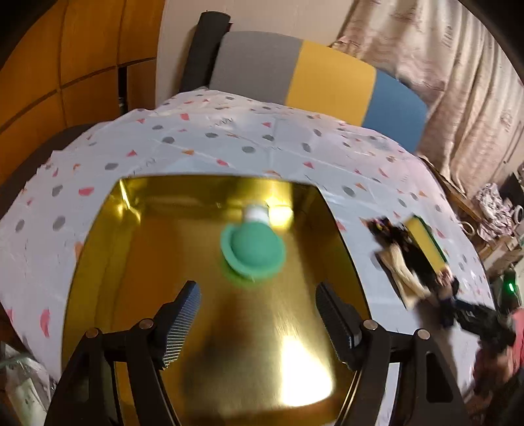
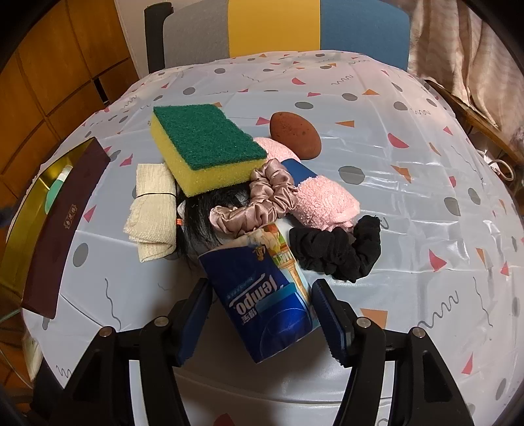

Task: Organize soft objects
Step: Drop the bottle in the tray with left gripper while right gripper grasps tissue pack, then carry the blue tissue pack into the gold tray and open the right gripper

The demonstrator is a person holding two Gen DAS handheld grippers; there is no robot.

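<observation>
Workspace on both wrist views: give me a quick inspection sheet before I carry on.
Surface: table under a patterned cloth, creased, no spills seen.
Job's things: green puff lies alone in the gold tray. Still piled on the cloth: sponge, brown egg-shaped sponge, pink towel, pink scrunchie, black scrunchie, cream cloth, tissue pack.
Clutter: dark hair-like bundle under the pile.
Grippers: left gripper open, empty, above the tray; right gripper, fingers either side of the tissue pack, contact unclear.
Cables: a white cord off the far right edge.
Surroundings: striped chair, curtain, wooden panels.
</observation>
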